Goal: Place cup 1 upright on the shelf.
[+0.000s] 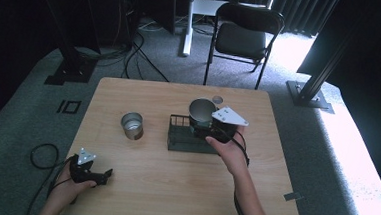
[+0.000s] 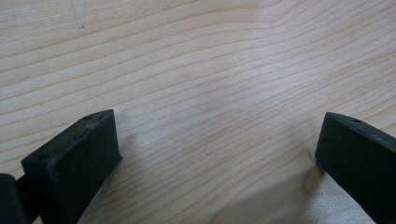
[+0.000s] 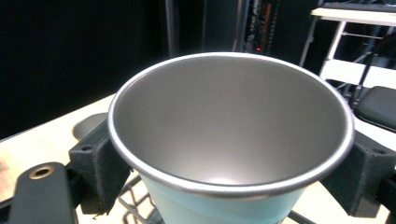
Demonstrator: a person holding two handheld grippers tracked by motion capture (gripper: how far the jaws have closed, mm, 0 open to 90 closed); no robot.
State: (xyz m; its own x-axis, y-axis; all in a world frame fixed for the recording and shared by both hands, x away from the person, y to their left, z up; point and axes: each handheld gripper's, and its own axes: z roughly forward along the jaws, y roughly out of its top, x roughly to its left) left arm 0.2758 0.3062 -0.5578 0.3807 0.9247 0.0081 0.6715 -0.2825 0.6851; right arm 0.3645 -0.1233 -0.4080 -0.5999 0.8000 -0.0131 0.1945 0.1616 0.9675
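A steel cup [image 1: 132,125] stands alone on the wooden table [image 1: 138,184], left of a black wire rack [image 1: 179,135]. The right gripper [image 1: 212,126] is clamped on a light-blue metal cup [image 3: 231,140] above the rack. The left gripper [image 1: 91,174], jaws wide apart, holds nothing near the table's edge.

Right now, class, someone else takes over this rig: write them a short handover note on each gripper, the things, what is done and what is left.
Right gripper: shut on the cup, pale blue outside, held upright over the black wire rack's right end.
Left gripper: open, holding nothing, low over the table near its front left corner.
A second metal cup stands on the table left of the rack; a small round lid-like thing lies behind it.
Done: one cup gripped. Left, probably: set it in the rack, then handle the second cup.
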